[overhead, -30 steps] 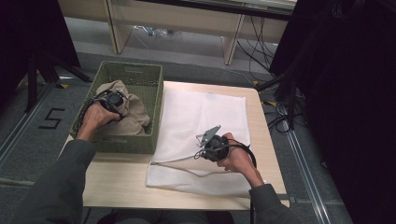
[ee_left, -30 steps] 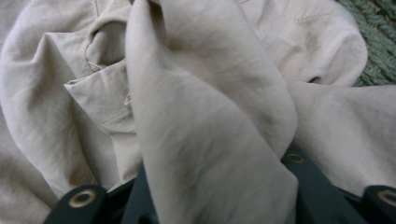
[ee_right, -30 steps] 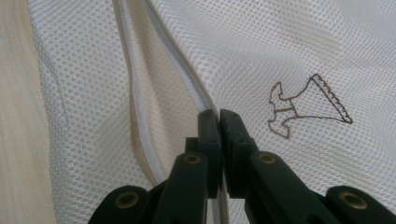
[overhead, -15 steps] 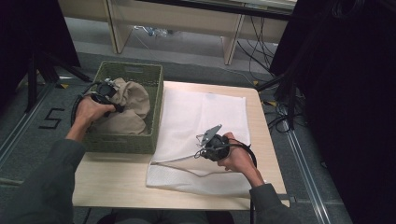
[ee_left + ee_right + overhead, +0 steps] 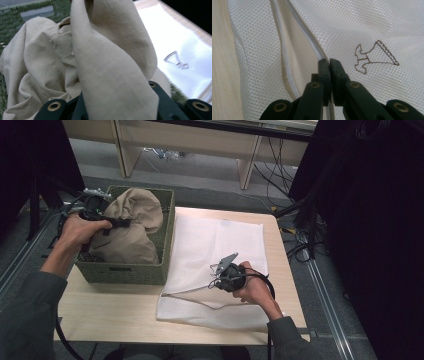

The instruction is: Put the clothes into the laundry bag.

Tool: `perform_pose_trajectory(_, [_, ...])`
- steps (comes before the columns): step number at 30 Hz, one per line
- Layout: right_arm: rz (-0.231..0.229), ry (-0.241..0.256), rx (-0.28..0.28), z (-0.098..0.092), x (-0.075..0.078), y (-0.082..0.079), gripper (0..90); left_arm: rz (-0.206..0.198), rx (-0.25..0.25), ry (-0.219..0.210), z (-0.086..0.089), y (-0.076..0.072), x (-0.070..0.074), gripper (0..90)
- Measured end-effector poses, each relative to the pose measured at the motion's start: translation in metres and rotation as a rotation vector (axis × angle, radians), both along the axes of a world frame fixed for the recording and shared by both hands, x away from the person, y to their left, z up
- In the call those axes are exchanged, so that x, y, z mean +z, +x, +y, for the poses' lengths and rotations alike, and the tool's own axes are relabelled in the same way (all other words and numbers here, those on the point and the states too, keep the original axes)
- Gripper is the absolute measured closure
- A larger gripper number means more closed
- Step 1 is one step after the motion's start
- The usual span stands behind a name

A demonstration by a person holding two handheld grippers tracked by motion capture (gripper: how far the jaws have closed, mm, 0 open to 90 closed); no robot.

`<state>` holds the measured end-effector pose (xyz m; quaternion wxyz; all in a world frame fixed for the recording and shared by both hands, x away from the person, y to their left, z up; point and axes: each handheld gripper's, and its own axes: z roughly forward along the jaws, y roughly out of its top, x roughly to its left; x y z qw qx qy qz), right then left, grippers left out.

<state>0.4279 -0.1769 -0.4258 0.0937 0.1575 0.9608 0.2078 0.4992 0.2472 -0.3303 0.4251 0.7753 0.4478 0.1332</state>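
A beige cloth [image 5: 131,227] rises in a bunch out of the green woven basket [image 5: 125,270] at the table's left. My left gripper [image 5: 120,222] is shut on its upper fold, held above the basket's left side. In the left gripper view the cloth [image 5: 110,55] drapes over and hides the jaws of the left gripper [image 5: 113,92]. A white mesh bag [image 5: 215,245] lies flat on the table to the right. My right gripper [image 5: 216,279] is shut on the bag's zipped edge [image 5: 287,50], and its jaws [image 5: 329,63] are pressed together beside a brown printed logo [image 5: 374,57].
The wooden table [image 5: 110,315] has bare room in front of the basket and bag. The basket's right wall touches the bag's left edge. Cables [image 5: 300,245] trail on the floor past the table's right side, and furniture legs [image 5: 247,167] stand behind.
My left gripper has risen and moved left, pulling the beige cloth up out of the basket. The right gripper has stayed put on the bag's edge.
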Motion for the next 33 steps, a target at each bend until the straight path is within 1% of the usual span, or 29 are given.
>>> perform_pose_trajectory(3, [-0.008,0.001,0.01,0.0,0.0,0.001,88.6,-0.006,-0.011,-0.021,0.003,-0.006,0.008,77.0])
perform_pose_trajectory(6, [-0.003,0.001,0.001,-0.001,0.001,0.0,88.7,-0.017,-0.028,-0.065,0.004,-0.015,0.016,76.9])
perform_pose_trajectory(8, [-0.005,0.001,0.007,-0.001,0.001,0.0,88.7,-0.026,-0.04,-0.075,0.003,-0.02,0.021,76.9])
perform_pose_trajectory(10, [-0.003,0.002,0.001,-0.001,0.001,0.0,88.6,-0.036,-0.061,-0.085,0.001,-0.027,0.026,76.9])
perform_pose_trajectory(12, [-0.004,0.002,0.006,-0.001,0.002,0.001,88.6,-0.046,-0.083,-0.095,-0.001,-0.034,0.031,77.0])
perform_pose_trajectory(14, [-0.002,0.002,-0.001,-0.001,0.002,0.0,88.7,-0.055,-0.096,-0.11,-0.003,-0.043,0.036,77.0])
perform_pose_trajectory(17, [-0.007,0.004,0.008,-0.001,0.002,0.001,88.7,-0.074,-0.119,-0.123,-0.005,-0.053,0.042,76.9])
perform_pose_trajectory(19, [-0.006,0.003,0.001,-0.001,0.002,0.0,88.6,-0.085,-0.129,-0.142,-0.006,-0.061,0.046,77.0])
perform_pose_trajectory(21, [-0.008,0.003,0.006,-0.001,0.002,0.001,88.7,-0.1,-0.131,-0.166,-0.003,-0.067,0.049,76.9])
perform_pose_trajectory(24, [-0.005,0.002,0.002,-0.001,0.002,0.0,88.6,-0.117,-0.135,-0.218,0.001,-0.075,0.055,77.0])
perform_pose_trajectory(27, [0.001,0.004,-0.011,-0.001,0.003,0.0,88.7,-0.136,-0.149,-0.254,0.003,-0.085,0.065,77.1])
perform_pose_trajectory(29, [-0.002,0.002,-0.003,0.0,0.003,0.0,88.7,-0.147,-0.158,-0.255,0.003,-0.092,0.074,77.1])
perform_pose_trajectory(30, [-0.003,0.004,-0.008,0.0,0.003,0.0,88.7,-0.151,-0.167,-0.257,0.002,-0.097,0.079,77.1])
perform_pose_trajectory(31, [-0.009,0.008,0.003,-0.001,0.004,0.001,88.7,-0.154,-0.174,-0.26,0.001,-0.1,0.082,77.1])
perform_pose_trajectory(32, [-0.003,0.012,-0.021,-0.001,0.005,0.0,88.7,-0.163,-0.183,-0.265,0.0,-0.105,0.088,77.1])
perform_pose_trajectory(33, [-0.008,0.017,-0.02,-0.001,0.006,0.0,88.8,-0.164,-0.19,-0.271,-0.001,-0.108,0.092,77.1])
